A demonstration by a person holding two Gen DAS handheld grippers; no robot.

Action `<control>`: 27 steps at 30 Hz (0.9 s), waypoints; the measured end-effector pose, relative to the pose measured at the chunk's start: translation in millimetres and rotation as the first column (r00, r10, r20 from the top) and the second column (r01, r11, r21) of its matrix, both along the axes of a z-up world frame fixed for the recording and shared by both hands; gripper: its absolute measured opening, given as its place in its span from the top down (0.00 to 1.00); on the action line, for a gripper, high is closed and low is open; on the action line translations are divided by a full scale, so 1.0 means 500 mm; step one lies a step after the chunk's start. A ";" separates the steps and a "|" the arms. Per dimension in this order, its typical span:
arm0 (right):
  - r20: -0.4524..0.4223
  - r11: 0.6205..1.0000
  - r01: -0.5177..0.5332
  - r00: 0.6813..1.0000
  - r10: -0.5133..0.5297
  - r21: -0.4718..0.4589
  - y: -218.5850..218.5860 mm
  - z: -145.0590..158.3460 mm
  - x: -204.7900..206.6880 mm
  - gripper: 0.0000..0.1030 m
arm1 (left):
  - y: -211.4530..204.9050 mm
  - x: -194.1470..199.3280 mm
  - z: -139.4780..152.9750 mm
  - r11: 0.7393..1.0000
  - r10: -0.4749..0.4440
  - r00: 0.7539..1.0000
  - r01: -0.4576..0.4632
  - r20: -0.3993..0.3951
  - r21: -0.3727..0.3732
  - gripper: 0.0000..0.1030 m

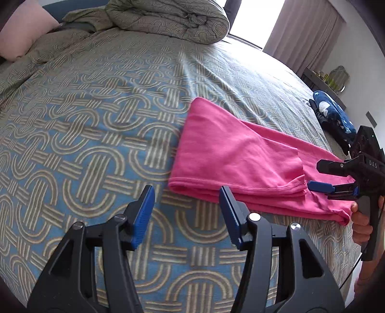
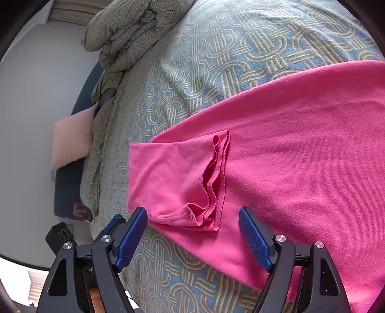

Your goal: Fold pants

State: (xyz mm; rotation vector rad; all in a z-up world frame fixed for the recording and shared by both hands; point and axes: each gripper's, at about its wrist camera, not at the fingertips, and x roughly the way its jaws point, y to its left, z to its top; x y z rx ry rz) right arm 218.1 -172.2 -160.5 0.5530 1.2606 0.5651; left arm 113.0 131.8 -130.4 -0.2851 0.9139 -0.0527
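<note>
Pink pants lie folded on the patterned bedspread, the leg ends doubled back over the upper part. My left gripper hovers open over bare bedspread just left of the fold's near corner, with nothing between its blue pads. My right gripper reaches in from the right over the pants, held by a hand. In the right wrist view the right gripper stands wide open just above the pants. The wavy leg hems lie ahead of its fingertips.
A rolled duvet and a pink pillow sit at the bed's far end. A dark blue star-patterned cloth lies at the right edge of the bed. Beyond it are a shelf and curtains. A black object stands on the floor.
</note>
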 end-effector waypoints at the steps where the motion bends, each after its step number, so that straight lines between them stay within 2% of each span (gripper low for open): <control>1: 0.001 1.000 -0.004 1.000 0.004 -0.004 0.004 0.000 0.005 0.22 | 0.003 -0.001 -0.006 1.000 -0.004 1.000 0.004 -0.006 0.006 0.45; 11: 0.082 0.998 -0.025 0.996 0.030 -0.056 0.070 -0.013 0.088 0.24 | -0.016 0.016 -0.027 0.995 -0.090 0.996 0.091 -0.010 0.043 0.44; 12: 0.091 0.997 -0.033 0.995 0.039 -0.064 0.077 -0.010 0.088 0.30 | -0.017 0.018 -0.027 0.995 -0.092 0.996 0.093 -0.006 0.044 0.43; 14: 0.110 0.992 -0.083 0.990 0.093 -0.091 0.098 -0.007 0.087 0.95 | -0.014 0.022 -0.026 0.995 -0.096 0.995 0.096 -0.001 0.040 0.43; 17: 0.107 0.989 -0.076 0.990 0.089 -0.123 0.112 -0.006 0.081 0.96 | -0.011 0.027 -0.026 0.995 -0.092 0.996 0.092 0.001 0.041 0.43; 22: 0.206 0.988 -0.047 0.976 0.077 -0.148 0.117 0.061 0.062 0.96 | -0.008 0.028 -0.023 0.995 -0.093 0.996 0.093 0.002 0.027 0.43; 27: 0.220 0.987 -0.038 0.973 0.073 -0.157 0.091 0.104 0.061 0.96 | -0.029 0.032 -0.015 0.988 -0.136 0.991 0.134 0.019 0.072 0.41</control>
